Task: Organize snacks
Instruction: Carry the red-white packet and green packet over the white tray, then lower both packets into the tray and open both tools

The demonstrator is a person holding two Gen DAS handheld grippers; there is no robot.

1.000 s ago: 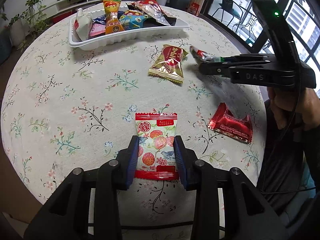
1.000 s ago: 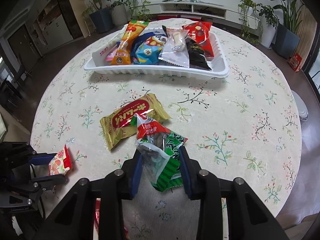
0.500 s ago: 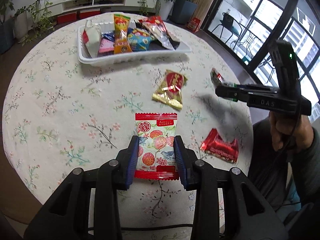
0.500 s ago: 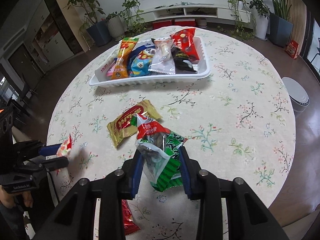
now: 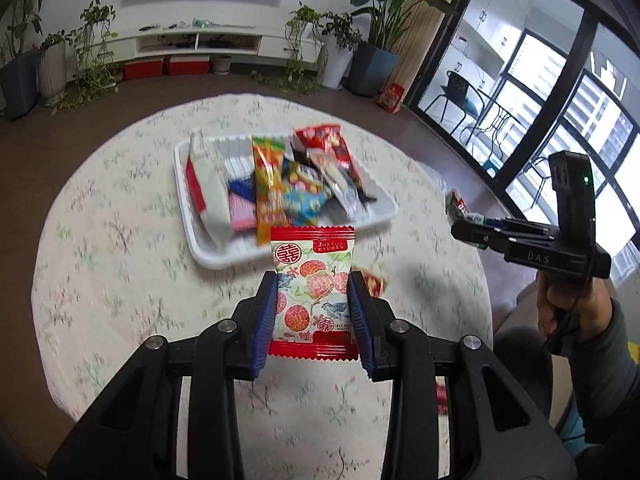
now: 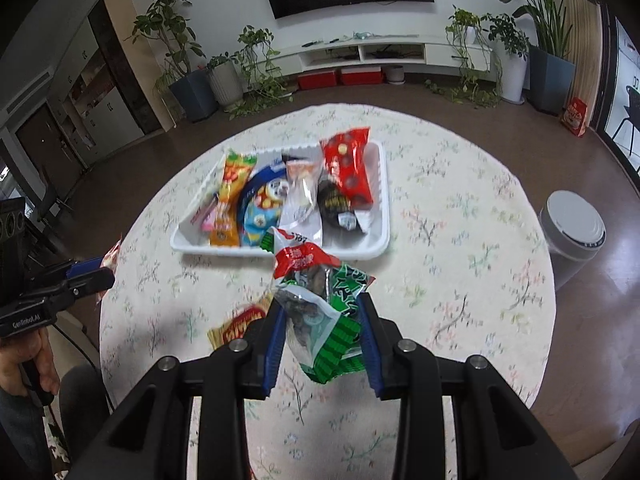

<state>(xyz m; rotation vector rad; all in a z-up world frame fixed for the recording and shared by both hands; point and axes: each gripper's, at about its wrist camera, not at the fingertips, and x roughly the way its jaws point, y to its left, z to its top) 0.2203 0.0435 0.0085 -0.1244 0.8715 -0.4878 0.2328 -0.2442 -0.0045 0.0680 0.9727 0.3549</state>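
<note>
My left gripper (image 5: 313,316) is shut on a red and white fruit-print snack packet (image 5: 312,292) and holds it high above the table, in front of the white tray (image 5: 224,258). My right gripper (image 6: 322,334) is shut on a green and red snack bag (image 6: 324,312), also lifted above the table short of the tray (image 6: 384,216). The tray holds several snack packets. The right gripper also shows at the right of the left wrist view (image 5: 460,224); the left gripper shows at the left of the right wrist view (image 6: 96,276).
A gold and red packet (image 6: 238,324) lies on the floral tablecloth below my right gripper; its corner shows in the left wrist view (image 5: 372,280). A red packet (image 5: 440,398) lies near the table's front edge. A white bin (image 6: 574,232) stands on the floor beside the table.
Both grippers have risen well above the table with their packets and moved toward the tray. The table looks smaller and farther below in both views.
</note>
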